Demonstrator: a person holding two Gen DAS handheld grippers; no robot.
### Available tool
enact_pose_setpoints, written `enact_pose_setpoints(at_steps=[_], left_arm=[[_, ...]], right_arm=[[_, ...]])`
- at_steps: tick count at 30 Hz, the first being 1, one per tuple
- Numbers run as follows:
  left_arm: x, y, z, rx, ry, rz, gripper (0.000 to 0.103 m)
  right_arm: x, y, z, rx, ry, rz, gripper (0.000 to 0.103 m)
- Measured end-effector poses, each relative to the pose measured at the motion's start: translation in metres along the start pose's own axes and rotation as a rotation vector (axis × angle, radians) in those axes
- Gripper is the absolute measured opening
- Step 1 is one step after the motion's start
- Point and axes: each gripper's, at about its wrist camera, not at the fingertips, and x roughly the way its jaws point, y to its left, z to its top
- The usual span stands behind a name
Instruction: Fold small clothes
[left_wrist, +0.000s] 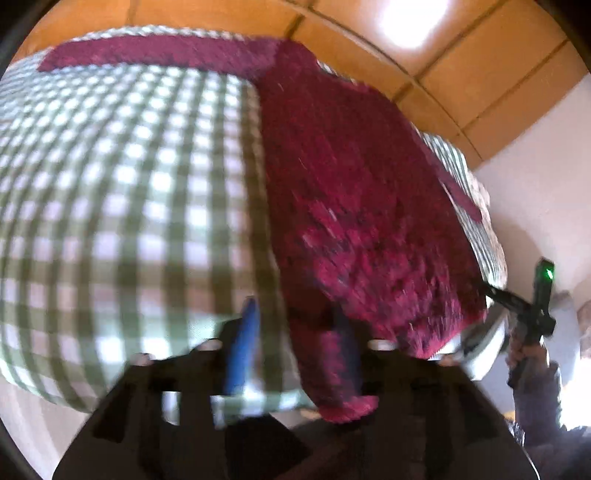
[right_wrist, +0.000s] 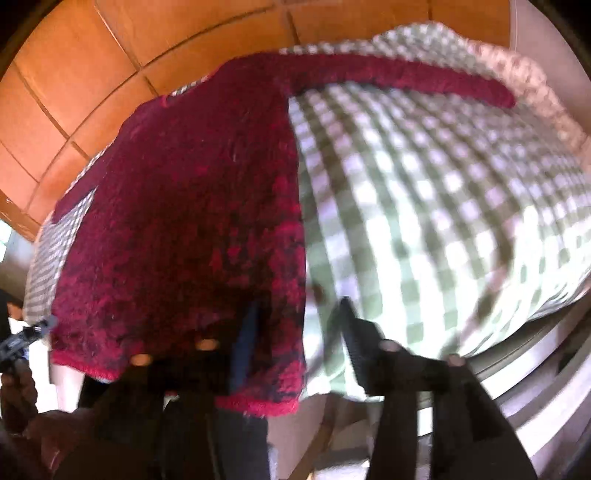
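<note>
A dark red knitted sweater (left_wrist: 351, 184) (right_wrist: 192, 192) lies flat on a green-and-white checked tablecloth (left_wrist: 129, 166) (right_wrist: 424, 184), with one sleeve (left_wrist: 147, 51) (right_wrist: 406, 77) stretched out sideways. My left gripper (left_wrist: 295, 314) stands open at the sweater's near hem. Its blue finger (left_wrist: 243, 347) is clear of the knit, and a hem corner (left_wrist: 332, 369) drapes over the other finger. My right gripper (right_wrist: 300, 304) is open at the opposite hem corner (right_wrist: 258, 402). Its black finger (right_wrist: 354, 343) rests over bare cloth. Both views are blurred.
Orange floor tiles (left_wrist: 461, 74) (right_wrist: 110, 55) lie beyond the table's far edge. The cloth hangs over a pale rounded table rim (right_wrist: 535, 369). A hand holds the right gripper (left_wrist: 532, 314) at the sweater's right corner. The left gripper (right_wrist: 26, 336) shows at the left edge of the right wrist view.
</note>
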Motion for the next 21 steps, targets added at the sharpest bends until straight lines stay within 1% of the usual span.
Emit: enact_pose_setpoints(at_steps=[1, 2, 4, 7, 9, 10, 11, 14, 16, 18, 20, 21], left_arm=[[-0.008, 0.009, 0.005, -0.037, -0.047, 0.018, 0.065], [-0.012, 0.017, 0.009, -0.07, -0.075, 0.024, 0.066], [-0.017, 0.037, 0.024, -0.156, -0.115, 0.039, 0.066], [-0.023, 0.066, 0.044, -0.268, -0.175, 0.098, 0.066], [-0.029, 0.087, 0.06, -0.327, -0.223, 0.155, 0.066], [-0.031, 0.095, 0.065, -0.346, -0.238, 0.171, 0.066], [-0.033, 0.104, 0.071, -0.371, -0.256, 0.186, 0.066], [-0.041, 0.139, 0.092, -0.463, -0.298, 0.198, 0.066], [-0.045, 0.163, 0.106, -0.519, -0.325, 0.217, 0.066], [-0.05, 0.187, 0.122, -0.565, -0.351, 0.24, 0.066], [-0.053, 0.2, 0.138, -0.591, -0.374, 0.262, 0.066], [-0.054, 0.209, 0.146, -0.601, -0.387, 0.274, 0.066]], right_arm=[[-0.003, 0.005, 0.005, -0.011, -0.021, -0.007, 0.059], [-0.008, 0.013, 0.01, -0.025, -0.05, -0.008, 0.071], [-0.01, 0.037, 0.021, -0.063, -0.105, 0.026, 0.078], [0.004, 0.083, 0.033, -0.124, -0.119, 0.114, 0.08], [0.021, 0.12, 0.038, -0.173, -0.103, 0.157, 0.082], [0.028, 0.135, 0.037, -0.196, -0.093, 0.173, 0.082], [0.041, 0.157, 0.039, -0.227, -0.078, 0.194, 0.082], [0.068, 0.195, 0.038, -0.284, -0.04, 0.222, 0.082], [0.086, 0.209, 0.034, -0.315, -0.026, 0.217, 0.082], [0.1, 0.214, 0.028, -0.346, -0.007, 0.189, 0.086], [0.11, 0.213, 0.024, -0.373, -0.002, 0.174, 0.092], [0.112, 0.214, 0.02, -0.392, -0.015, 0.174, 0.096]])
